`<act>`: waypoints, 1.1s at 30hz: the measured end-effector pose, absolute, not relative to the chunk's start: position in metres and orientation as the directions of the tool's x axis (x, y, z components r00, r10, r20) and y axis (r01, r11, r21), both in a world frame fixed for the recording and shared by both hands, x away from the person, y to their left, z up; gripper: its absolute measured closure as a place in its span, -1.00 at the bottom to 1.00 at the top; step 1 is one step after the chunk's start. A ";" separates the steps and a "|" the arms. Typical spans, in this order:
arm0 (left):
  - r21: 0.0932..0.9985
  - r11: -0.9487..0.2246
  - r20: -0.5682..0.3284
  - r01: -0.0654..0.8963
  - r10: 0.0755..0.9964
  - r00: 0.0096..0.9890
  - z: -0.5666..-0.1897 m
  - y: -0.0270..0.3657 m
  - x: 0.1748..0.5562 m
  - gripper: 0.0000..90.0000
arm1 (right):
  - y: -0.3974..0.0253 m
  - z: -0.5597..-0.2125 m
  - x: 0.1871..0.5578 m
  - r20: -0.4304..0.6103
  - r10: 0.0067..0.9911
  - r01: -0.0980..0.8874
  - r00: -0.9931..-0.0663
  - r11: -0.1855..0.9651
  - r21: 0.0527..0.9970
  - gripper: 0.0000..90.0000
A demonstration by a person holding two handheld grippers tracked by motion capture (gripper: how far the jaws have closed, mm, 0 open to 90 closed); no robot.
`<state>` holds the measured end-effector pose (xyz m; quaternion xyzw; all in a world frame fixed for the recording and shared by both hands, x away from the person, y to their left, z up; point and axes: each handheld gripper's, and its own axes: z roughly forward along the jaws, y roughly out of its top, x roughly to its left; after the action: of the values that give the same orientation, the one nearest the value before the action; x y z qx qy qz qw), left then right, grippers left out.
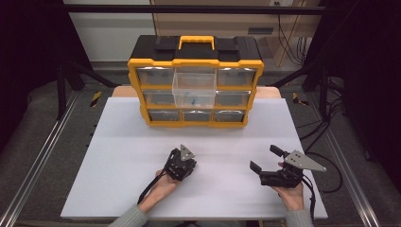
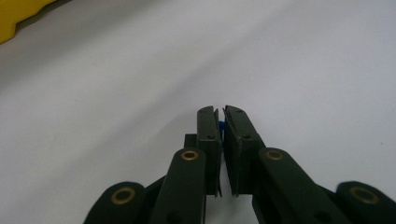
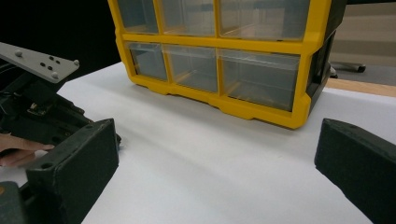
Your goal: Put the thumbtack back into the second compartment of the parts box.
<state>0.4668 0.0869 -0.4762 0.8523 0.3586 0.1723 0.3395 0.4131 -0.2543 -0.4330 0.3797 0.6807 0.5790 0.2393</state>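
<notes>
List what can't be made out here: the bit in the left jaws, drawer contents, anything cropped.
- Blue piece, left gripper view: a sliver between the nearly closed jaws of the left gripper; shape hidden by the pads.
- Open drawer, high view: blue specks inside, too small to identify.
- Closed drawers of the organizer, right gripper view: hazy fronts, contents unreadable.
- Right gripper, right gripper view: both jaws cut off by the frame edges.

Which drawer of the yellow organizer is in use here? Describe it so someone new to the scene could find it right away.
On the white table stands a yellow and black organizer with three rows of three clear drawers. Look at the top row, middle column: that drawer is pulled out toward the person and hangs down over the drawer below, with something small and blue inside. All its neighbours are pushed in flush.
</notes>
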 end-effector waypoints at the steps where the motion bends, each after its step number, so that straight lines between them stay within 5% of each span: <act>1: 0.702 -0.510 0.046 0.497 0.729 0.683 -0.476 0.087 0.467 0.87 | -0.254 -0.433 0.413 0.114 0.794 0.239 -0.597 0.041 0.970 -0.99; 33: 0.752 -0.469 0.020 0.463 0.718 0.695 -0.441 0.106 0.460 0.88 | -0.254 -0.433 0.414 0.110 0.794 0.234 -0.598 0.041 0.971 -0.99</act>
<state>0.4597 0.1063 -0.4414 0.8401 0.3515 0.1695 0.3768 0.4139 -0.2542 -0.4335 0.3779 0.6800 0.5801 0.2415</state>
